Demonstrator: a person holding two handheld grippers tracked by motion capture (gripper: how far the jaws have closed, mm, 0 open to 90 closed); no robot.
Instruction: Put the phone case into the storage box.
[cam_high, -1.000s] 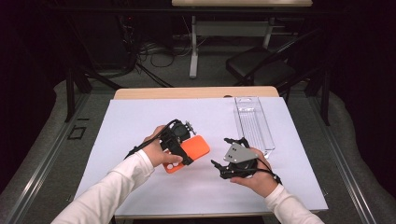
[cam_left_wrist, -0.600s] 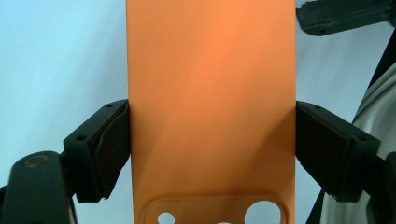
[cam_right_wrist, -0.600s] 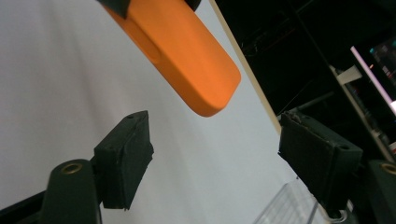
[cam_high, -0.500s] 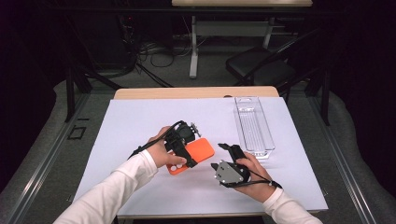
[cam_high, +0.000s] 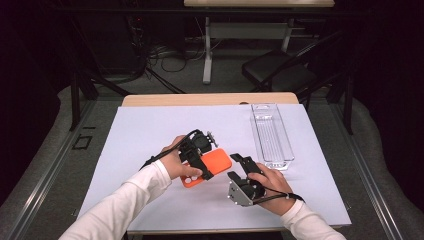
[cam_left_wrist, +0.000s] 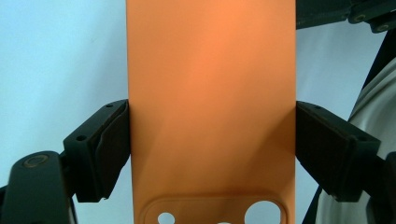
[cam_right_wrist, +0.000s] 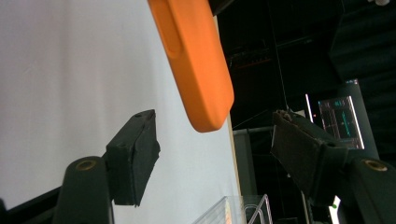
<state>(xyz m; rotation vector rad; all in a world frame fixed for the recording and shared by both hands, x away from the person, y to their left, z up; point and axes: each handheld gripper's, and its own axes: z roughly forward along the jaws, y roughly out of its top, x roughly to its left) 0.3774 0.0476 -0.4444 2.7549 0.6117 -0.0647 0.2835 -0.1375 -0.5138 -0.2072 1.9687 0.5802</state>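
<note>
The right tongs stand open near the free end of the orange phone case, their jaws just closing with nothing yet between them; they should straddle that end squarely before pinching. The left tongs clamp the case by its long edges above the white counter. Farther off lies the clear tray.

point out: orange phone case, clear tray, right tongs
orange phone case (cam_left_wrist: 210, 93): left gripper view, flat back.
clear tray (cam_high: 272, 135): high view, ribbed floor.
right tongs (cam_right_wrist: 215, 154): right gripper view, gap between tips.
</note>
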